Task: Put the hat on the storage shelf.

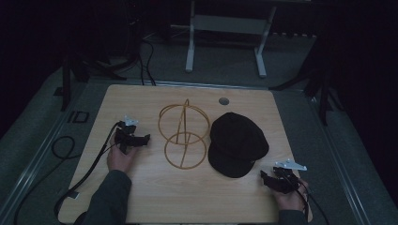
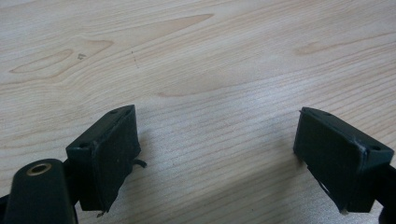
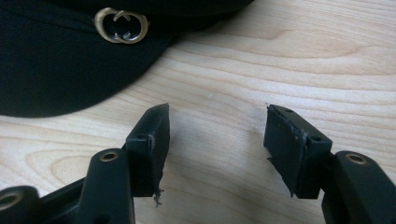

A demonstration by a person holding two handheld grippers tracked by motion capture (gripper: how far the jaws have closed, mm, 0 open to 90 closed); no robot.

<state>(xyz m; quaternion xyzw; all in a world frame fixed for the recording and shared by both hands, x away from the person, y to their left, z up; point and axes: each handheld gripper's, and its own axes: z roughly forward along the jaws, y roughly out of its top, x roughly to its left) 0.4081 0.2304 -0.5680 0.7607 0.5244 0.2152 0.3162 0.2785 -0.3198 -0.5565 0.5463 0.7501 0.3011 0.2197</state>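
wooden table (image 1: 141, 197) bare between black cap (image 1: 239, 140) and right hand-held gripper (image 1: 272, 180).

Wood-grain bench (image 1: 141, 197), round grommet hole (image 1: 224, 101) near its far edge. White metal frame (image 1: 225, 28) on the grey floor (image 1: 211, 65) behind; black cables (image 1: 145, 61) there too.

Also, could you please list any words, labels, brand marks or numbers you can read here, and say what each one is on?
No readable words or numbers.
Black cap: a gold emblem of two interlocking rings on its front, a sign rather than text.
Floor left of the table: a white mark, perhaps "ID", too small to confirm.
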